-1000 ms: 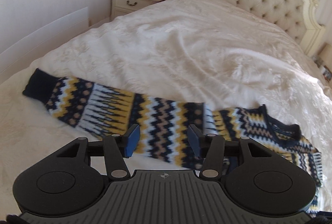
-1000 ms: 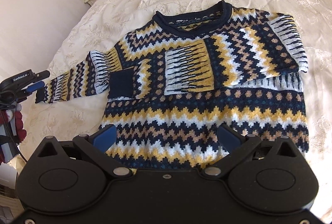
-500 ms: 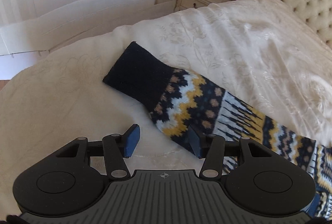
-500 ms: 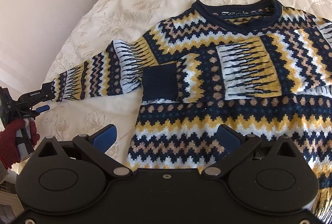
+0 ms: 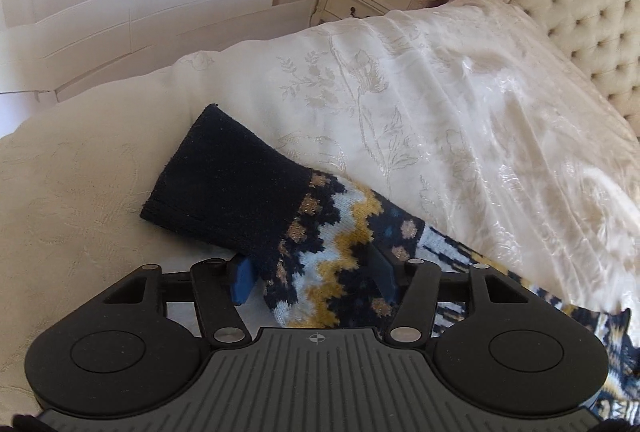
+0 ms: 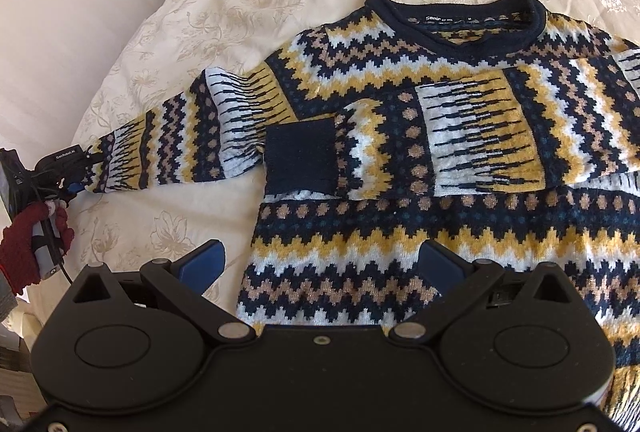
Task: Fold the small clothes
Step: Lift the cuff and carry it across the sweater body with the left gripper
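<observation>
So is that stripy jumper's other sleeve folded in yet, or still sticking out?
Still out. The far sleeve lies straight across the bedspread, its cuff between the left gripper's open jaws; the other sleeve lies folded across the chest.

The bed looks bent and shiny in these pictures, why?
Left wrist view: the fisheye lens curves the bedspread and headboard; sunlight glares off the satin. Right wrist view: the sweater is sharp and evenly lit, and the corners go dark.
</observation>
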`<state>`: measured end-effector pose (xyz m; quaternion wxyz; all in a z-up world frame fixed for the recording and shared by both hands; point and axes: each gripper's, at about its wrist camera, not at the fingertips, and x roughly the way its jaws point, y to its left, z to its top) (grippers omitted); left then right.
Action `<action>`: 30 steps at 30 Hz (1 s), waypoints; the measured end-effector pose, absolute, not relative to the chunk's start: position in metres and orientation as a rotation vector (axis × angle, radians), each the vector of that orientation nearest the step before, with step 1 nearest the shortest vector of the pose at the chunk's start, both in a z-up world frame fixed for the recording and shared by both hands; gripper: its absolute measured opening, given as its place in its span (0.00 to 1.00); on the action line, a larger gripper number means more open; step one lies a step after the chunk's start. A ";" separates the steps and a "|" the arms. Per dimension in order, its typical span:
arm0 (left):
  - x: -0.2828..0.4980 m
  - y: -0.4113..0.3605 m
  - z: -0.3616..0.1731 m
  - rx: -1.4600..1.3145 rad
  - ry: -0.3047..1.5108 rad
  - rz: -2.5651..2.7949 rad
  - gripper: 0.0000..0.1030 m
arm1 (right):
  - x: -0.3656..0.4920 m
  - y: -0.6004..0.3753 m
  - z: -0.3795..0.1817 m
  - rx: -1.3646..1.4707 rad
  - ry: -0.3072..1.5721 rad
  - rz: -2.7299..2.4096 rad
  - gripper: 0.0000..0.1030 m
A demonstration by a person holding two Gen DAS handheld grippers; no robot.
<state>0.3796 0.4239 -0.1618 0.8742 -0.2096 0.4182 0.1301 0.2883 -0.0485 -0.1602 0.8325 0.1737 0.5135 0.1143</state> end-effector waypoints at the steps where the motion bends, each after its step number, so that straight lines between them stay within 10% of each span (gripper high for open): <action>1: 0.378 0.423 -0.159 -0.435 0.867 0.279 0.27 | 0.289 -0.049 -0.161 0.367 1.089 0.246 0.99; 2: 0.376 0.421 -0.155 -0.423 0.861 0.298 0.12 | 0.289 -0.049 -0.161 0.365 1.089 0.250 0.99; 5: 0.367 0.413 -0.136 -0.418 0.801 0.306 0.08 | 0.288 -0.051 -0.162 0.367 1.086 0.262 0.99; 20: 0.326 0.246 0.026 -0.225 0.519 0.035 0.06 | 0.267 -0.115 -0.161 0.407 1.042 0.336 0.99; 30: 0.340 0.070 0.010 -0.168 0.543 -0.227 0.06 | 0.245 -0.198 -0.158 0.427 1.008 0.329 0.99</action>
